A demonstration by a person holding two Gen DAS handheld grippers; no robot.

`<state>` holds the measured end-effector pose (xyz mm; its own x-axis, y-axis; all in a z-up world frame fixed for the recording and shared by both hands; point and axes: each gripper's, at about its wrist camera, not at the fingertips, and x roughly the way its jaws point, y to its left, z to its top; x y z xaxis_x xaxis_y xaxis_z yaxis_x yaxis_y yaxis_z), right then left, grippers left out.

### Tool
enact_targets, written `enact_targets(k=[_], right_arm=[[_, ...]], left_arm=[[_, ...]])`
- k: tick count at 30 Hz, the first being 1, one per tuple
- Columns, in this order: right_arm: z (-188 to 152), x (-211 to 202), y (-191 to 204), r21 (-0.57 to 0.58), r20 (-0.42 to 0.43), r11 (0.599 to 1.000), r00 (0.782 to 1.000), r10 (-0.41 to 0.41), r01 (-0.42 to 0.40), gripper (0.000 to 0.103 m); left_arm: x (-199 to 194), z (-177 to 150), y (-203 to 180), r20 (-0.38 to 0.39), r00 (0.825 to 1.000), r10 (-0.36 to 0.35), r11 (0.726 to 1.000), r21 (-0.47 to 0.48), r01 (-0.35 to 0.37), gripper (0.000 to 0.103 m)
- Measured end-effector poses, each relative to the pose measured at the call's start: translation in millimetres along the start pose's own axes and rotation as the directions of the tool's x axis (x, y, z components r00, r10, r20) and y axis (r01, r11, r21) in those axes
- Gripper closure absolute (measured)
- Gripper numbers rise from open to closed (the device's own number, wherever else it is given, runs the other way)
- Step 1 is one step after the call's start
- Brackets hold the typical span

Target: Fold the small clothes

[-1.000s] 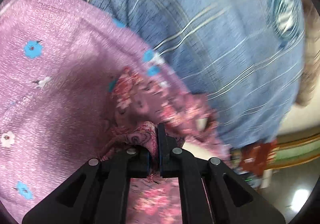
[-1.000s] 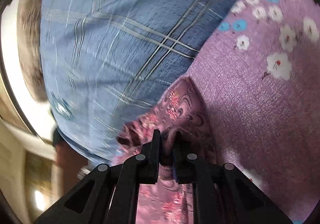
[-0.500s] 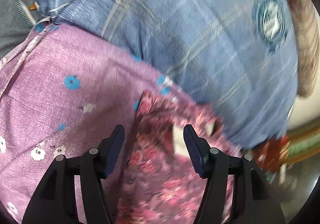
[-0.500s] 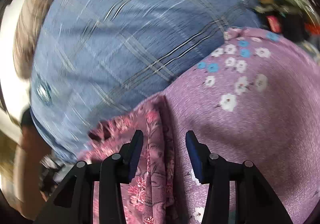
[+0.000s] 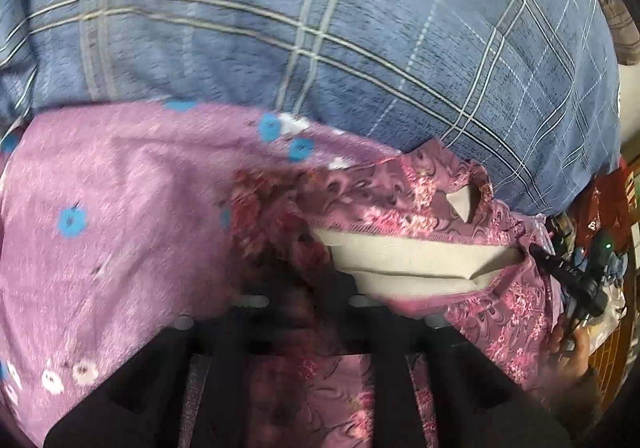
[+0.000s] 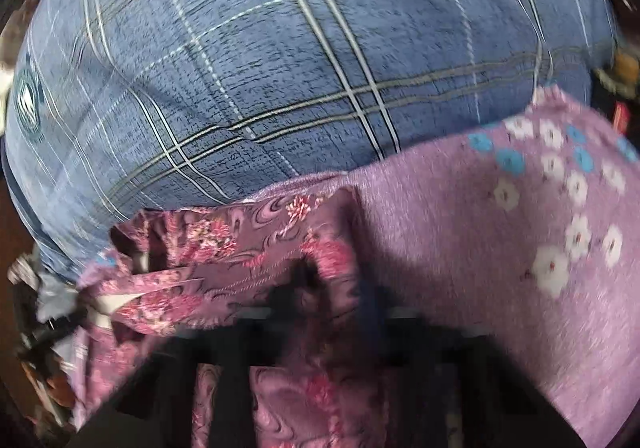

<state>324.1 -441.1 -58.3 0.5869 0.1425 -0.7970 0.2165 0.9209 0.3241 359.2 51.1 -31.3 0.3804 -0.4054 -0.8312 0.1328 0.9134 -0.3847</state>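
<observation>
Our left gripper (image 5: 304, 288) has its fingers pinched on the maroon floral garment (image 5: 392, 192), and our right gripper (image 6: 324, 300) is likewise clamped on a fold of it, though both are blurred. The garment lies bunched on a purple flowered cloth (image 5: 120, 208), its pale lining (image 5: 412, 260) showing, just in front of a blue plaid cushion (image 6: 280, 68).

The right gripper (image 6: 332, 304), blurred, pinches a fold of the pink floral garment (image 6: 248, 248). It lies on a purple flowered cloth (image 6: 500, 248) beside a blue plaid sheet (image 6: 280, 68).
</observation>
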Motion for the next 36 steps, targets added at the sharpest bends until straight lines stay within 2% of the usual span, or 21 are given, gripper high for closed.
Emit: enact_targets(k=[1, 3, 4, 6, 7, 9, 11, 12, 13, 15, 16, 19, 21, 22, 23, 24, 26, 29, 32, 34, 36], right_arm=[[2.6, -3.3, 3.8, -0.023, 0.007, 1.000, 1.000, 0.013, -0.012, 0.099], [10.1, -22.4, 6.1, -0.035, 0.092, 0.998, 0.994, 0.053, -0.050, 0.099], [16.6, -35.3, 2.1, -0.012, 0.154, 0.996, 0.984, 0.087, -0.086, 0.099], [26.6, -41.3, -11.5, 0.054, 0.198, 0.988, 0.972, 0.130, -0.143, 0.099], [30.0, -37.1, -16.6, 0.073, 0.194, 0.988, 0.974, 0.120, -0.136, 0.099], [34.2, -15.1, -27.7, 0.103, 0.146, 0.991, 0.987, 0.072, -0.088, 0.099], [32.0, 12.5, -38.8, 0.158, 0.044, 0.986, 0.998, 0.052, -0.059, 0.099], [27.8, 23.2, -44.0, 0.184, 0.004, 0.982, 0.999, 0.049, -0.049, 0.098], [24.6, 25.6, -46.4, 0.193, 0.000, 0.980, 0.999, 0.055, -0.054, 0.095], [16.7, 17.2, -50.7, 0.208, 0.038, 0.974, 0.996, 0.078, -0.084, 0.092], [13.5, 11.4, -53.8, 0.219, 0.046, 0.971, 0.995, 0.093, -0.101, 0.092], [0.3, -10.6, -62.4, 0.235, 0.065, 0.965, 0.993, 0.101, -0.113, 0.091], [-13.8, -28.1, -66.2, 0.228, 0.072, 0.968, 0.993, 0.090, -0.104, 0.085], [-22.0, -35.0, -67.4, 0.228, 0.075, 0.969, 0.994, 0.080, -0.096, 0.078], [-28.9, -40.2, -71.7, 0.233, 0.075, 0.968, 0.994, 0.078, -0.093, 0.072], [-38.4, -45.9, -73.5, 0.241, 0.073, 0.966, 0.994, 0.078, -0.093, 0.070], [-58.3, -58.1, -78.3, 0.263, 0.068, 0.959, 0.993, 0.093, -0.108, 0.068], [-88.4, -71.1, -78.3, 0.279, 0.057, 0.951, 0.991, 0.119, -0.130, 0.065], [-115.1, -82.8, -79.4, 0.285, 0.052, 0.945, 0.987, 0.152, -0.160, 0.062], [-129.8, -94.4, -85.2, 0.289, 0.064, 0.938, 0.981, 0.181, -0.192, 0.059], [-137.7, -98.1, -87.2, 0.301, 0.078, 0.930, 0.977, 0.199, -0.213, 0.055]], left_arm=[[-1.4, 4.0, -2.1, 0.025, 1.000, -0.004, 1.000, -0.010, 0.005, 0.096], [-8.7, 13.1, -5.1, 0.086, 0.996, -0.015, 1.000, -0.010, 0.016, 0.097], [-10.4, 18.9, -4.1, 0.111, 0.994, -0.011, 1.000, -0.023, 0.013, 0.097], [-3.8, 31.2, 3.7, 0.125, 0.992, 0.022, 0.996, -0.085, -0.012, 0.096], [1.4, 35.5, 7.9, 0.120, 0.992, 0.036, 0.994, -0.106, -0.023, 0.096], [21.4, 45.1, 24.6, 0.060, 0.996, 0.062, 0.980, -0.193, -0.050, 0.094], [29.9, 47.6, 43.1, 0.026, 0.999, 0.036, 0.959, -0.284, -0.027, 0.092], [28.3, 46.5, 51.0, 0.032, 0.999, 0.002, 0.948, -0.319, 0.008, 0.085], [23.0, 44.1, 59.2, 0.048, 0.998, -0.036, 0.936, -0.347, 0.051, 0.081], [11.9, 39.5, 66.5, 0.056, 0.997, -0.046, 0.935, -0.349, 0.063, 0.077], [4.5, 34.9, 68.6, 0.050, 0.997, -0.058, 0.937, -0.341, 0.071, 0.071], [-14.6, 18.7, 65.2, 0.023, 0.997, -0.067, 0.955, -0.287, 0.071, 0.067], [-29.3, 3.9, 56.0, 0.009, 0.999, -0.047, 0.972, -0.231, 0.047, 0.062], [-38.7, -4.1, 52.7, 0.011, 1.000, -0.024, 0.977, -0.214, 0.026, 0.060], [-47.1, -10.4, 52.9, 0.020, 1.000, -0.016, 0.977, -0.211, 0.019, 0.058], [-52.7, -15.2, 51.9, 0.025, 1.000, -0.014, 0.976, -0.215, 0.019, 0.054], [-68.8, -24.0, 59.7, 0.041, 0.999, -0.022, 0.967, -0.251, 0.032, 0.054], [-84.7, -39.1, 69.3, 0.052, 0.995, -0.082, 0.945, -0.314, 0.094, 0.048], [-84.6, -71.4, 57.6, 0.008, 0.995, -0.103, 0.951, -0.292, 0.100, 0.046], [-75.2, -96.7, 44.0, -0.019, 0.986, -0.164, 0.944, -0.292, 0.151, 0.045], [-67.5, -124.7, 38.2, -0.034, 0.970, -0.242, 0.923, -0.317, 0.219, 0.043]])
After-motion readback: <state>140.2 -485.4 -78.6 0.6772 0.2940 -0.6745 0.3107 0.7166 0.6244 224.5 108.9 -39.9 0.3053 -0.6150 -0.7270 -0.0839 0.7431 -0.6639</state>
